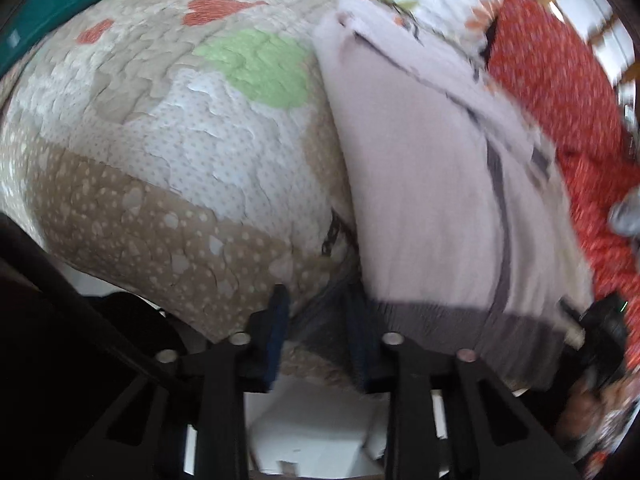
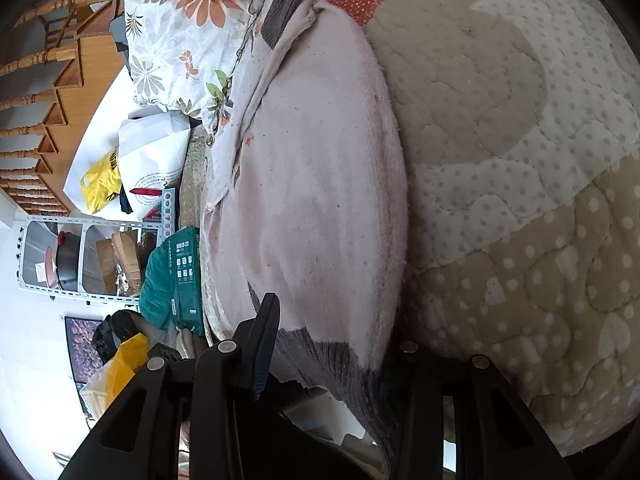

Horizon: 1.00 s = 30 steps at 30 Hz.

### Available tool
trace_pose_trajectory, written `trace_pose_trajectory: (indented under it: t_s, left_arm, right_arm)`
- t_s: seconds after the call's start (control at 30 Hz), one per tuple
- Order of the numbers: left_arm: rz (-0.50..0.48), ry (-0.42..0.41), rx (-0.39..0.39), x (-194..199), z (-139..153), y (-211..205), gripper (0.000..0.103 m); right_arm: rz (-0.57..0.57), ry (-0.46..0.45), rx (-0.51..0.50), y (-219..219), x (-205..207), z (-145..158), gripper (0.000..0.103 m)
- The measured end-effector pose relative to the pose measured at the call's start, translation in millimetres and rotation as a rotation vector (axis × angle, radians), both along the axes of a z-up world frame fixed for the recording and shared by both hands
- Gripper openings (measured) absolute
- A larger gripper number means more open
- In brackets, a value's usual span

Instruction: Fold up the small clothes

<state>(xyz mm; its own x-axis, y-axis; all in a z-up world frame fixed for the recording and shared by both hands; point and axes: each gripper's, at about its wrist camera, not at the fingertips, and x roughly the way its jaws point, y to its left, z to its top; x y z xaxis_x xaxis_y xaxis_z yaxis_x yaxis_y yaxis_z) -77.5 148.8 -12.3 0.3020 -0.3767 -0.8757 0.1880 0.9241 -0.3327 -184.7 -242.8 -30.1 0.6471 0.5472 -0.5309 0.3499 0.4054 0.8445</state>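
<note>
Two black claws meet one pale pink knitted garment (image 1: 432, 184) with grey ribbed hem on a patchwork quilted bedspread (image 1: 168, 140). Left claw (image 1: 316, 328), at 6 o'clock, pinches the hem's dark corner. Right claw (image 2: 340, 348) grips the hem likewise. Farther, at 11 o'clock, lies a floral pillow (image 2: 176, 40).

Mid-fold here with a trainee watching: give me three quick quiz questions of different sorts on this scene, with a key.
1. True or false: the pale pink garment lies on a patchwork quilt.
2. Which part of the garment sits between the right gripper's fingers? A) grey ribbed hem B) a sleeve C) the collar
3. Fill in: the pillow beyond the garment has a ____ print.

Key: 1 true; 2 A; 3 floral.
</note>
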Motion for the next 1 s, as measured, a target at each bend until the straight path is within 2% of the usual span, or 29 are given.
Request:
trace_pose_trajectory:
  t_s: [0.23,0.3,0.37,0.53,0.67,0.83,0.9,1.0]
  left_arm:
    - [-0.05,-0.01,0.073,6.2,-11.6,-20.8,0.02]
    - [-0.068,-0.018,0.06,6.1,-8.2,-22.2,0.004]
    - [-0.038,-0.031,0.039,4.3,1.6,-16.7,0.004]
    - [0.083,-0.082,-0.01,-6.1,35.1,30.4,0.004]
    - [0.143,-0.067,-0.036,-7.9,38.6,58.6,0.004]
    - [0.204,-0.05,-0.041,-0.6,33.1,60.6,0.004]
    - [0.207,-0.041,-0.034,0.5,29.3,59.3,0.014]
    - [0.162,-0.019,0.007,12.4,18.2,39.8,0.023]
  right_arm:
    - [0.001,-0.001,-0.001,0.3,1.1,0.4,0.043]
    - [0.003,-0.003,-0.003,-0.1,1.7,0.7,0.043]
    - [0.002,-0.004,-0.001,-0.6,0.5,0.8,0.043]
    - [0.008,0.001,-0.014,0.4,-0.5,1.9,0.043]
    - [0.01,0.007,-0.019,1.6,1.5,2.9,0.043]
    - [0.011,0.008,-0.024,2.7,1.8,3.8,0.043]
    - [0.01,0.01,-0.025,3.1,2.1,3.9,0.043]
    - [0.013,0.011,-0.027,2.7,3.1,4.1,0.043]
